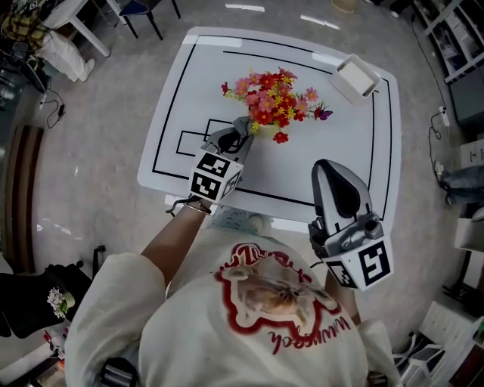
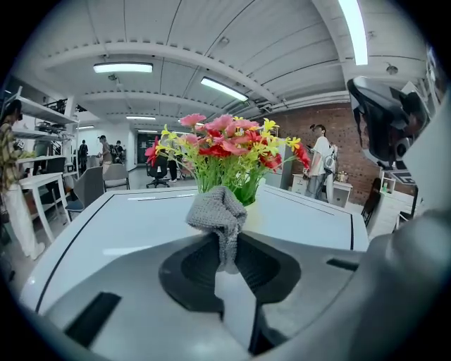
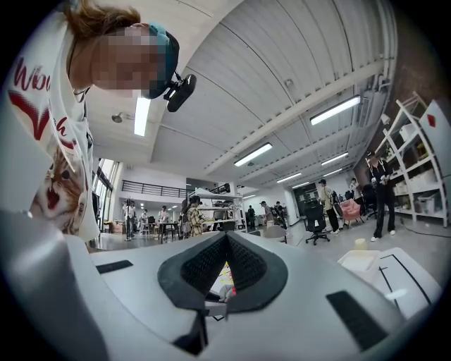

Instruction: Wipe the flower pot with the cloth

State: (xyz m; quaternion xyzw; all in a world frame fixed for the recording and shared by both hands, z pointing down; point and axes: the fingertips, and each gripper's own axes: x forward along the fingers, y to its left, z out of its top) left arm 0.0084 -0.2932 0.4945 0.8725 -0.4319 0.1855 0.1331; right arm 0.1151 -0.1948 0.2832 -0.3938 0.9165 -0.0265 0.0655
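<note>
left gripper point(image 1: 240, 136) angles down, clamping the cloth point(image 2: 217, 211).

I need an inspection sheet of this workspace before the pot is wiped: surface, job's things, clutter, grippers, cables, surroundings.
Surface: white table with black marked lines.
Job's things: potted flowers stand mid-table, the pot itself mostly hidden; grey cloth is in the left gripper's jaws.
Clutter: one white box at the far right corner.
Grippers: left gripper shut on the cloth, close to the flowers; right gripper shut, empty, at the near table edge.
Cables: loose floor cables left of the table.
Surroundings: chair, shelves, people in the background.
</note>
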